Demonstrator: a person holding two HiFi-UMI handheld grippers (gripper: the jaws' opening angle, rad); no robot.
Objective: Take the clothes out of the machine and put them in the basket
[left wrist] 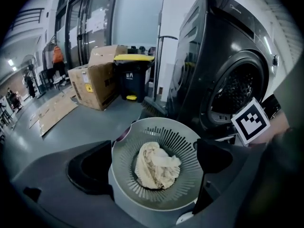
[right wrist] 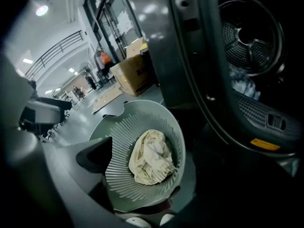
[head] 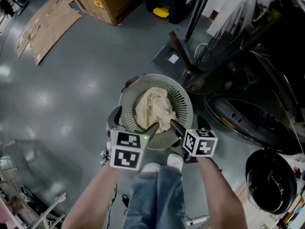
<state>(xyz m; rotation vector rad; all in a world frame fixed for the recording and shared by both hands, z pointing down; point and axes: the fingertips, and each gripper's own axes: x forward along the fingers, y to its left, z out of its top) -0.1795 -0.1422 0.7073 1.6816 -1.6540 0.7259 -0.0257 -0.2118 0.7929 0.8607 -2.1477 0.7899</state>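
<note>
The basket (head: 187, 104) was seen in pale grey-green, patterned with radiating slots, and the cloth (head: 155, 109) in it was cream. Black-and-white square markers were carried on the cubes of the left gripper (head: 135, 120) and right gripper (head: 189, 124). In the left gripper view, the machine (left wrist: 223, 46) at one o'clock of the basket was glossy black. A brown box (left wrist: 95, 80) was seen at eleven o'clock on the grey floor (left wrist: 80, 127).

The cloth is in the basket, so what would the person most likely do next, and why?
Probably swing the right gripper toward the machine's open drum. The cream cloth already lies in the basket, the jaws stand apart and empty, and what looks like another garment sits in the drum.
</note>
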